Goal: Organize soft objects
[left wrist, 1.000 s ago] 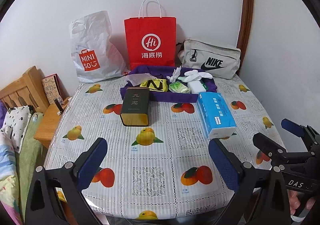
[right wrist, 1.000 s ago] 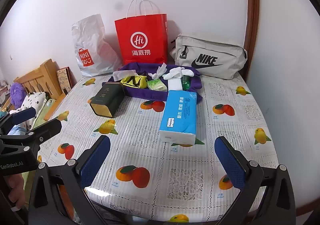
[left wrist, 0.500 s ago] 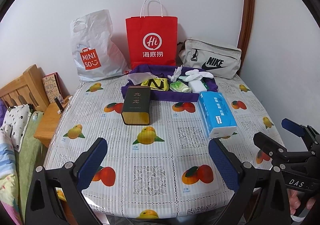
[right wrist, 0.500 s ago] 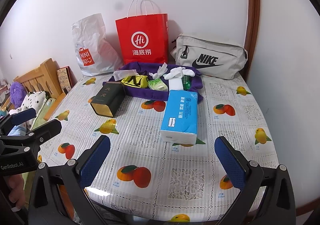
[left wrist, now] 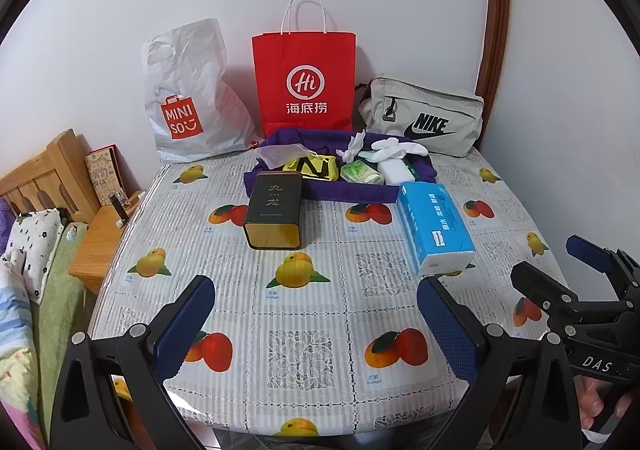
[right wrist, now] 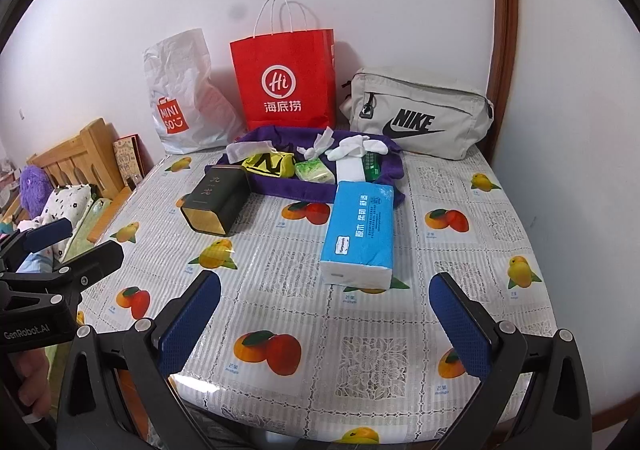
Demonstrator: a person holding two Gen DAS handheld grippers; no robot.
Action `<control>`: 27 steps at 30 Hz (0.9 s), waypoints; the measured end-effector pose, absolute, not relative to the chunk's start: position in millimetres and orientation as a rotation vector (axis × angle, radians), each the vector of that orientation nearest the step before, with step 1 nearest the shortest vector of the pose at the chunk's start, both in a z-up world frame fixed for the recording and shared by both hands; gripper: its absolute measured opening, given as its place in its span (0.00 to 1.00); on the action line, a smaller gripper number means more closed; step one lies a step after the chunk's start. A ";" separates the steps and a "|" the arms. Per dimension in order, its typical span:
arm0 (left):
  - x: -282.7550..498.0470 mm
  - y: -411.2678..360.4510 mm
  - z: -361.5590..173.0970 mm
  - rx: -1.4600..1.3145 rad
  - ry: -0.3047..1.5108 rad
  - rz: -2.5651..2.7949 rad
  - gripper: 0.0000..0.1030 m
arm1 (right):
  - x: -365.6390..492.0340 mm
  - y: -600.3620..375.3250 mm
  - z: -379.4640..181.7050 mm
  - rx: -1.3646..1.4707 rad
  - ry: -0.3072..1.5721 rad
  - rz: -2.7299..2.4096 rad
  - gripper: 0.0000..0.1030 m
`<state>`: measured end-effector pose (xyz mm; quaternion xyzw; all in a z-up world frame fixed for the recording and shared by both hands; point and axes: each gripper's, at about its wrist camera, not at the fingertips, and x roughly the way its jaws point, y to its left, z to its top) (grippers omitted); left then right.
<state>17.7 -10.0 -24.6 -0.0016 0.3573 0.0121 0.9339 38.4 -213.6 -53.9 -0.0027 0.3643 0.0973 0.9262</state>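
Note:
A blue tissue pack [left wrist: 436, 228] [right wrist: 360, 232] lies on the fruit-print table, right of centre. A dark tea tin [left wrist: 274, 210] [right wrist: 216, 200] lies on its side to the left. Behind both, a purple cloth tray [left wrist: 360, 196] [right wrist: 292, 190] holds a yellow pouch [left wrist: 316, 166], a green tissue packet [left wrist: 360, 174], a white packet [left wrist: 396, 172] and white socks [left wrist: 396, 148]. My left gripper [left wrist: 316, 324] is open over the table's near edge, nothing between its fingers. My right gripper [right wrist: 324, 324] is open too, just short of the blue pack.
Against the wall stand a white Miniso bag [left wrist: 184, 102], a red paper bag [left wrist: 306, 86] and a grey Nike pouch [left wrist: 424, 118]. A bed with pillows [left wrist: 32, 242] and a wooden nightstand [left wrist: 100, 246] lie left of the table. The wall and a door frame [left wrist: 494, 18] close the right side.
Both views have shifted very slightly; the objects sit a touch lower and nearer in the left wrist view. Nothing on the table has moved, and both grippers stay open.

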 end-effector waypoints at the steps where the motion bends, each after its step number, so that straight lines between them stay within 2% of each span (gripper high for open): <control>1: 17.6 -10.0 -24.7 -0.004 0.731 0.025 0.99 | 38.4 -213.8 -53.9 -0.006 0.747 0.200 1.00; 27: 17.0 -9.9 -24.5 -0.004 0.732 0.028 0.99 | 37.8 -217.5 -53.3 -0.005 0.745 0.199 1.00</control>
